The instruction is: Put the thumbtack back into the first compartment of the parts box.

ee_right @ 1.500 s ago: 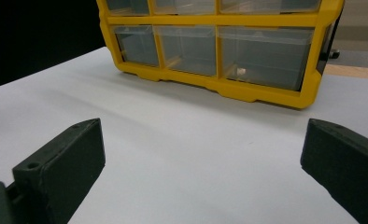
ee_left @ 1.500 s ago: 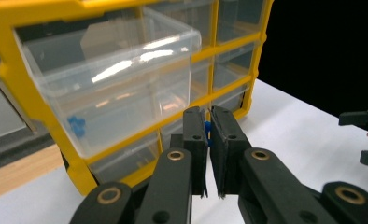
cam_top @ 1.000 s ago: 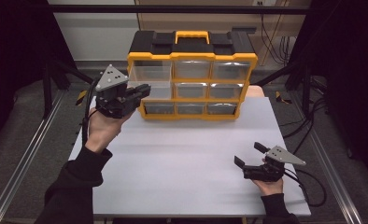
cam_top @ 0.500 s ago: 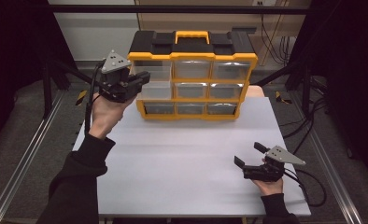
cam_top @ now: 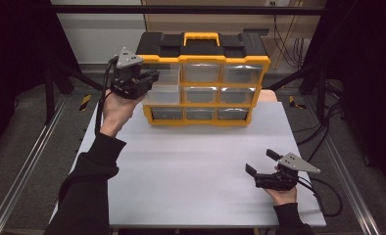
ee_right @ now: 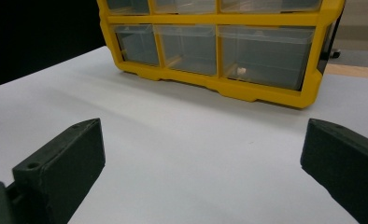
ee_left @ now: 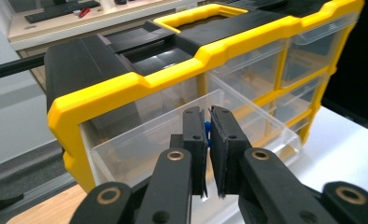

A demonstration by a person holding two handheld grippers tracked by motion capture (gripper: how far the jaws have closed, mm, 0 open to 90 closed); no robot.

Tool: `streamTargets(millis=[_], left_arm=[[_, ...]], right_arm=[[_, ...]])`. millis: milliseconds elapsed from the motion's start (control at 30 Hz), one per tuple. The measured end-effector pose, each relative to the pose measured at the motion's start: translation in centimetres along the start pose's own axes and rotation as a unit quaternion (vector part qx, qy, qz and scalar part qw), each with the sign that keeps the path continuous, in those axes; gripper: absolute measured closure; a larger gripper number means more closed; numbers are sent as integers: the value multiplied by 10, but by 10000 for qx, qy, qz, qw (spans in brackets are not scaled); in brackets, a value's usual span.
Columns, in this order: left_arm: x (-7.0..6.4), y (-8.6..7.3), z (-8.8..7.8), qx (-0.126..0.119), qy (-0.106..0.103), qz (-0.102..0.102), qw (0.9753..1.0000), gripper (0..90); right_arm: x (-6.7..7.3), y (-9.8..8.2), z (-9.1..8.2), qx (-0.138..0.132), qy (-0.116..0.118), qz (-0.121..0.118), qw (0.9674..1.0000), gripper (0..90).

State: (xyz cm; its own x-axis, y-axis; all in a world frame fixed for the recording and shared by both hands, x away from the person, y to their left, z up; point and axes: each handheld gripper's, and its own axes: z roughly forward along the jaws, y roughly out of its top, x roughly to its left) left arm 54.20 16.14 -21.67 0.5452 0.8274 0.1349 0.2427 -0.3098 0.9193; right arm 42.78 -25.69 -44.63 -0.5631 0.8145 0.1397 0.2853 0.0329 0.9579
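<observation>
Drawer (ee_left: 140, 140), yellow organizer (cam_top: 205, 90), no legible labels

Your drawer cabinet (cam_top: 201, 83) stands at the table's (cam_top: 191, 166) far edge, about midway along it. Its top-left drawer (ee_left: 182, 135) sticks out toward you, and your left gripper (cam_top: 132, 81) sits at that drawer, by the cabinet's left end. Your right gripper (cam_top: 262, 174) rests near the table's near right corner, well apart from the cabinet.
</observation>
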Motion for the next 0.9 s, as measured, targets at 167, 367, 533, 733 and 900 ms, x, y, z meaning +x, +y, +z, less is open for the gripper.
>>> streamTargets(millis=[167,367,533,733,900], left_arm=[[4,-2,9,91,55,-44,9999,844],[9,-5,14,220,124,-28,9997,843],[9,-6,17,301,180,-35,9994,843],[8,-5,18,367,252,-33,9990,834],[8,-5,15,320,274,-91,9991,763]], right_arm=[[0,0,-1,50,-35,-37,10000,7],[-1,0,-1,56,-29,-82,9999,7],[-2,0,-1,45,-37,-103,9999,7],[-2,0,-1,29,-35,-126,9999,7],[-1,0,-1,-25,-6,-42,10000,7]])
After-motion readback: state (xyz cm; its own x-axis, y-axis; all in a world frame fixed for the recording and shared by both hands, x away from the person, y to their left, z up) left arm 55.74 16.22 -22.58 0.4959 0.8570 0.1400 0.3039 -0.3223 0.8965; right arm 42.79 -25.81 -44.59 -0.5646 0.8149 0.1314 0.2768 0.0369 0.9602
